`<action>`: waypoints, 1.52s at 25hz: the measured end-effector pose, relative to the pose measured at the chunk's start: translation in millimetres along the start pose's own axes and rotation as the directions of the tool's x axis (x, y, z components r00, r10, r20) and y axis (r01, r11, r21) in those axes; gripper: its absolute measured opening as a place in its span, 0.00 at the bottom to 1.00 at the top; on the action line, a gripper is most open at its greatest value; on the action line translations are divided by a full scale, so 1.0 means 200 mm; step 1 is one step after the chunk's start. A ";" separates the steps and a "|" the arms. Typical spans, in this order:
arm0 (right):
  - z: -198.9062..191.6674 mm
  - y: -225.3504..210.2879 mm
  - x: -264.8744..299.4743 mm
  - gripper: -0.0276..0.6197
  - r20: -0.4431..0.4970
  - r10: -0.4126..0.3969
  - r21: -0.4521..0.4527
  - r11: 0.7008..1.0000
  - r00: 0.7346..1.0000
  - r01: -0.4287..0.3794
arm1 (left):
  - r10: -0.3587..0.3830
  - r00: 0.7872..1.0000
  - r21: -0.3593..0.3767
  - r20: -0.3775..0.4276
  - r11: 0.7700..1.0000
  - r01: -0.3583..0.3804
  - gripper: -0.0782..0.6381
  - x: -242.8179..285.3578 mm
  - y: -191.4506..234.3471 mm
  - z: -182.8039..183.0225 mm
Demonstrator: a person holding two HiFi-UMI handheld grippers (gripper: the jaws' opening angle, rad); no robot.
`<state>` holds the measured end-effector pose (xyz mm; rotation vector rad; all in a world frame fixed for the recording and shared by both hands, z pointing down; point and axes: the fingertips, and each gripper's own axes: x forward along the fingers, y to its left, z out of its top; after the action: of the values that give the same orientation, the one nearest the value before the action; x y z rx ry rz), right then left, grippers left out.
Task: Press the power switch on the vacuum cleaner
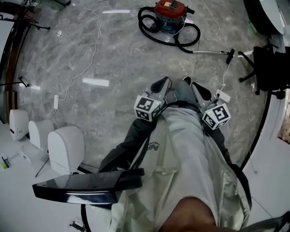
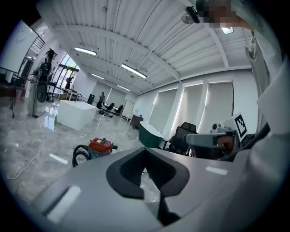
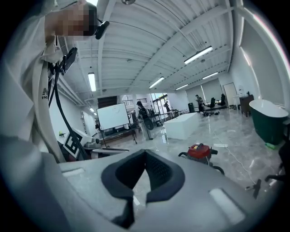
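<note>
**Inspector:** State of your tools?

**Operator:** My left tool (image 2: 145,148) is clenched: in the left gripper view its dark ribbed pads meet at the tips with nothing between them. My right tool (image 3: 145,152) is the same in the right gripper view, pads tip to tip and empty. In the head view I hold both close to my body, left tool (image 1: 164,81) and right tool (image 1: 186,81) side by side, pointing forward above the grey veined marble floor (image 1: 113,54).

**Inspector:** Location of the task item?

**Operator:** The red-topped canister vacuum cleaner (image 1: 170,11) stands on the floor well ahead of me, apart from both tools. Its black ribbed hose (image 1: 154,34) loops around it, and a thin metal wand (image 1: 210,52) lies to its right. Both gripper views show the vacuum cleaner (image 2: 99,146) (image 3: 199,152) low in the distance, beyond the tips.

**Inspector:** Any legible markings?

**Operator:** A yellow label (image 1: 168,4) sits on the red top, too small to read. The power switch cannot be made out. Each tool's white cube (image 1: 147,107) carries black square markers and no words. A small dark logo (image 1: 153,146) on my pale garment is unreadable.
</note>
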<state>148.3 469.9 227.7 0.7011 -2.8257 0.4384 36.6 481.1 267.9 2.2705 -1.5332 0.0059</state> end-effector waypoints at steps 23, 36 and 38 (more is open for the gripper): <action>0.51 -1.66 0.82 0.04 -0.027 0.161 0.085 0.984 0.987 -0.158 | 0.287 0.957 -0.043 0.025 0.957 -0.286 0.11 1.26 0.51 0.58; 0.62 -1.94 1.42 0.04 -0.087 -0.035 0.115 0.992 0.996 0.045 | 0.148 0.989 -0.072 0.013 0.987 -0.147 0.11 1.75 1.26 0.84; 0.66 -1.96 1.57 0.04 -0.083 -0.087 0.144 0.985 0.993 0.099 | 0.104 0.995 -0.067 -0.015 0.992 -0.104 0.11 1.82 1.43 0.91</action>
<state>50.3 -37.6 278.0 0.8227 -2.6961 0.6499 -112.8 7.6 273.4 2.1327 -1.6194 -0.0046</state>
